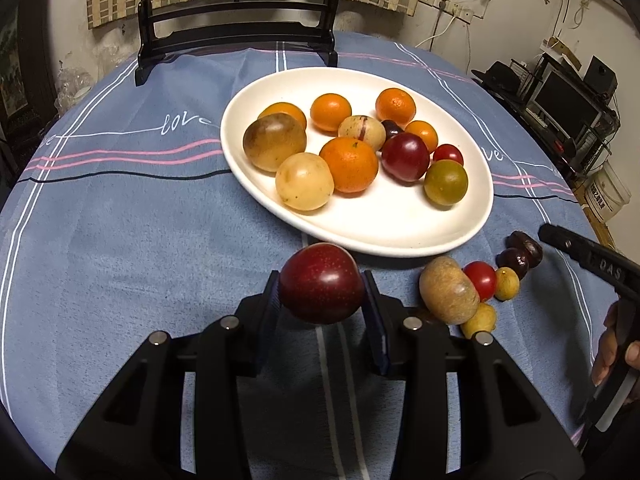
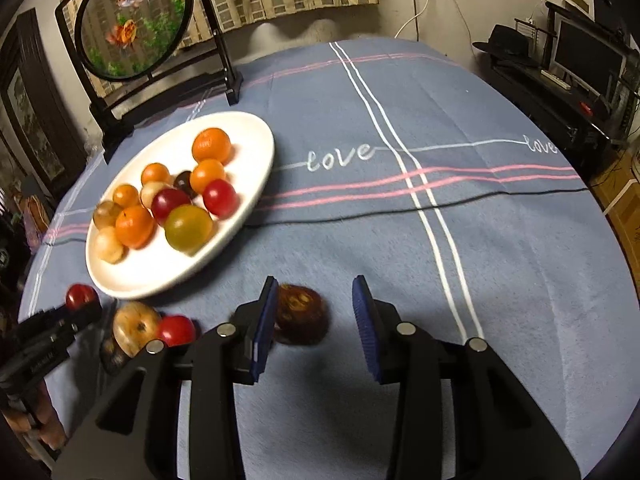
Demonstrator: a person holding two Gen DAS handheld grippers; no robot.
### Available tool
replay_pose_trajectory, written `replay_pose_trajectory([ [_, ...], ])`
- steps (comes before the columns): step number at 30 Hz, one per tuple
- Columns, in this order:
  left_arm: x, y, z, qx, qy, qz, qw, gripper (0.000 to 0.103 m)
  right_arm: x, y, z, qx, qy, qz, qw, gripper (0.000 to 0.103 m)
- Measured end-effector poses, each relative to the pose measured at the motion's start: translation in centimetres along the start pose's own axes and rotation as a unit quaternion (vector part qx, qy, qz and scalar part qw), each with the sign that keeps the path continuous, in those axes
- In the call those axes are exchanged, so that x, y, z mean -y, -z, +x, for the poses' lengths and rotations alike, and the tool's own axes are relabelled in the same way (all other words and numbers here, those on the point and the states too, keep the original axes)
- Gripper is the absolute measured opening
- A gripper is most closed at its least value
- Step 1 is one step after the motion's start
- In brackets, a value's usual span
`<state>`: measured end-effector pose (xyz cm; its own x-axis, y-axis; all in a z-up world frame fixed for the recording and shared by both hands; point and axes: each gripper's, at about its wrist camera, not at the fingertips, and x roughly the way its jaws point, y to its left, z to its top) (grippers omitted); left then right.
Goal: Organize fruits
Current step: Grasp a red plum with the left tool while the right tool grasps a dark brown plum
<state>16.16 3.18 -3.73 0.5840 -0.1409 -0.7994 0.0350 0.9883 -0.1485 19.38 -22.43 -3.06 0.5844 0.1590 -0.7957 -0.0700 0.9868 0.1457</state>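
The left gripper [image 1: 322, 292] clamps a dark red plum [image 1: 322, 282] between its blue pads, held above the blue tablecloth [image 1: 140, 240] just before the white oval plate [image 1: 400, 232]. The plate holds oranges, pale yellow fruits, a red plum, a cherry tomato and a greenish fruit. The right gripper [image 2: 316, 312] stands parted around a dark brown fruit [image 2: 302, 314] lying on the cloth, its pads not pressing it. Beside the plate lies a small cluster of loose fruit [image 1: 450, 290].

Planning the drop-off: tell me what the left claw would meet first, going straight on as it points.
Probably the white plate's near rim; the left claw, holding a dark red plum, points there, though depth is unclear.
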Motion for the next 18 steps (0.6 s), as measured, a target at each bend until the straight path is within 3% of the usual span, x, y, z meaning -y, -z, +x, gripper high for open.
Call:
replay_pose_trajectory([
  [3, -0.1, 0.0, 0.2, -0.002, 0.001, -0.001, 1.0, 0.04, -0.4, 1.1, -1.1, 0.006, 0.017, -0.047, 0.999, 0.042],
  [6, -0.1, 0.1, 0.4, -0.005, 0.001, -0.001, 1.0, 0.04, -1.3, 2.3, -1.1, -0.005, 0.03, -0.095, 0.995, 0.063],
  [9, 0.1, 0.3, 0.7, -0.009, 0.002, 0.001, 1.0, 0.04, -2.8, 3.4, -0.3, -0.016, 0.05, -0.147, 0.988, 0.063],
  [16, 0.0, 0.4, 0.6, -0.011, 0.0, -0.002, 0.9999, 0.04, -2.9, 2.3, 2.2, -0.024, 0.07, -0.144, 0.987, 0.063],
  [18, 0.0, 0.4, 0.7, -0.012, 0.0, -0.002, 0.9999, 0.04, -2.7, 1.7, 2.9, -0.025, 0.066, -0.14, 0.988, 0.049],
])
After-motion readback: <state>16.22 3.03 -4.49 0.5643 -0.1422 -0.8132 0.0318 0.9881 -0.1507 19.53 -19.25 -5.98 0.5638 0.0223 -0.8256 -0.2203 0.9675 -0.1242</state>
